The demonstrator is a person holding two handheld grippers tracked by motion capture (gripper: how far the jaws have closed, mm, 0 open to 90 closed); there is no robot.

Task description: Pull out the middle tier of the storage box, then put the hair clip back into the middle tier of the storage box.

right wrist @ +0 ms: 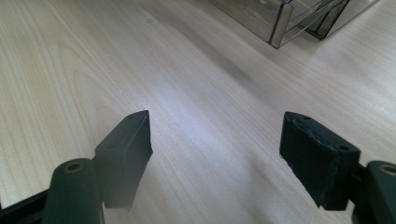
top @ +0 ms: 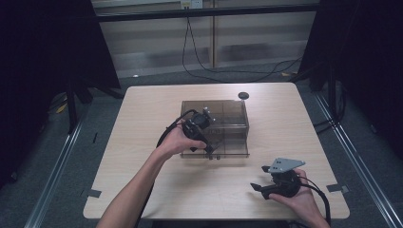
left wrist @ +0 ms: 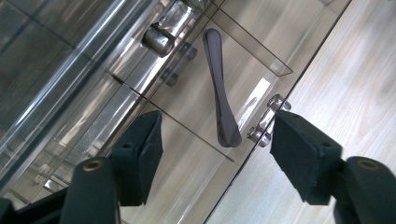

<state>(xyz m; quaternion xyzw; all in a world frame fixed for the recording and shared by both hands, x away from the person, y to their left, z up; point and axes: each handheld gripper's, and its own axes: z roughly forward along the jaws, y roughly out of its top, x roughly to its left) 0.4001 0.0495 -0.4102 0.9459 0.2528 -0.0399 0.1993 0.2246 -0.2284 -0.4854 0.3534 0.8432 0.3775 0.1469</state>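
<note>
Resting near the bench's front right corner, the right gripper (top: 259,188) lies in the person's right hand (top: 297,199) with its jaws wide apart and nothing between them, bare wood showing ahead in the right gripper view; a grey three-cornered plate rides on top of it; farther in, toward the middle of the bench (top: 142,161), the left gripper (top: 211,151) is held by the left hand (top: 173,142) over the front edge of a smoked clear plastic box (top: 237,111), its jaws also apart and gripping nothing (the pads stand clear on either side); in the left gripper view a dark slim spoon-like piece (left wrist: 220,100) lies flat inside the open drawer (left wrist: 261,56) of that box, between the two pads but untouched, with a small metal knob (left wrist: 266,122) on the drawer front just beside the right-hand pad; at the far edge of the bench a small black disc (top: 244,95) sits well apart from the work; by the look of it the step in hand is placing the piece in the drawer, and it seems done, since the piece rests free; the next move would likely call for drawing the left gripper back clear of the drawer walls, then taking the knob or the drawer front squarely and pushing it shut without tipping the light box.
</note>
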